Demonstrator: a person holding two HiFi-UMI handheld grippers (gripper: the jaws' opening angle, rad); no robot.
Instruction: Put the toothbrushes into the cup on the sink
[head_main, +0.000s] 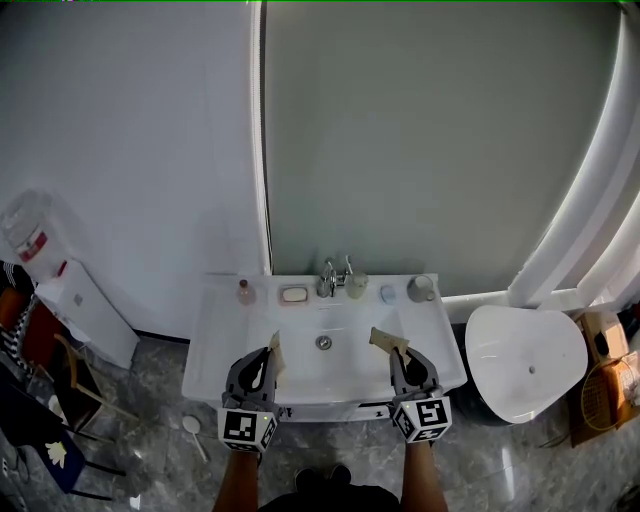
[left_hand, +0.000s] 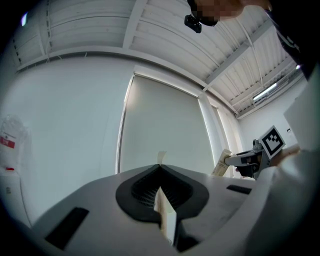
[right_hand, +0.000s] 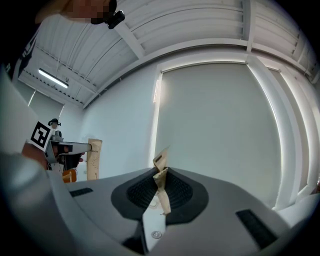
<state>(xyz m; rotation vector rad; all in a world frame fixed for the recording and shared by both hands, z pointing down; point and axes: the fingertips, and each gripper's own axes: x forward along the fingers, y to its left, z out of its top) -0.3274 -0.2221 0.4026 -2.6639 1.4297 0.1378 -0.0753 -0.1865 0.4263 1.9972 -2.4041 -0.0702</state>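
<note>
Head view showed the left gripper (head_main: 270, 354) at the front of the white sink (head_main: 213, 345), its fingers shut on a tan paper-wrapped toothbrush (head_main: 275, 343) whose long axis ran out past the tips toward the back wall. Behind the basin stood the faucet (head_main: 335, 275), with a pale cup (head_main: 357, 286) just right of it and a grey mug (head_main: 420, 289) farther right; which one was meant could not be told. The right gripper (head_main: 398, 354) was likewise clamped on a second wrapped toothbrush (head_main: 384, 340), angled forward and slightly left. The pale cup lay ahead and well right of the left fingers, but ahead and a little left of the right ones, so the right hand seemed nearer.
</note>
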